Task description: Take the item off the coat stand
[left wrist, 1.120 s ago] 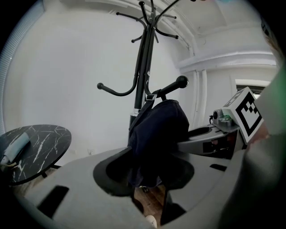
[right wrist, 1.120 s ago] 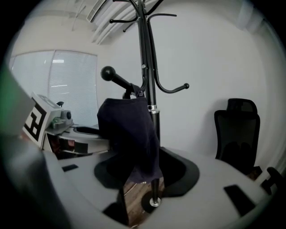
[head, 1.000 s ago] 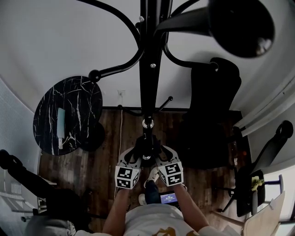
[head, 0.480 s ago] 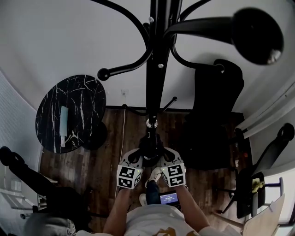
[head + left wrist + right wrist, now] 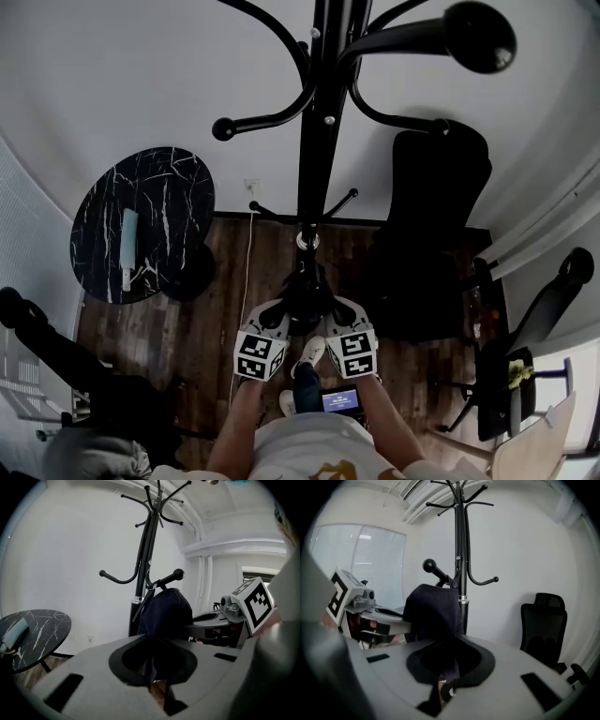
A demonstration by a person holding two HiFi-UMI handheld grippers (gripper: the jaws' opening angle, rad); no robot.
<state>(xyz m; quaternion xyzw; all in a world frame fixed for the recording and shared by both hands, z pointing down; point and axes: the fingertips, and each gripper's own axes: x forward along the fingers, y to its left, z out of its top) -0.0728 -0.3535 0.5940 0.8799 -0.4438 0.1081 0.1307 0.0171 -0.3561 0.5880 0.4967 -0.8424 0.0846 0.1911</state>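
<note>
Navy fabric item (image 5: 164, 613) hanging low on black coat stand (image 5: 311, 169), under a knobbed hook, close against the pole. Left gripper (image 5: 289, 314) and right gripper (image 5: 326, 314) side by side at it, both sets of jaws just closed, now pinching folds of its cloth. Round black marble bench (image 5: 169, 187) off left, black office chair (image 5: 436, 206) off right.

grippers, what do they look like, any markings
Both the left gripper and right gripper have pale grey bodies with a dark hollow behind the jaws. Each carries a white cube printed with black square markers. The person wears a light short-sleeved top.
</note>
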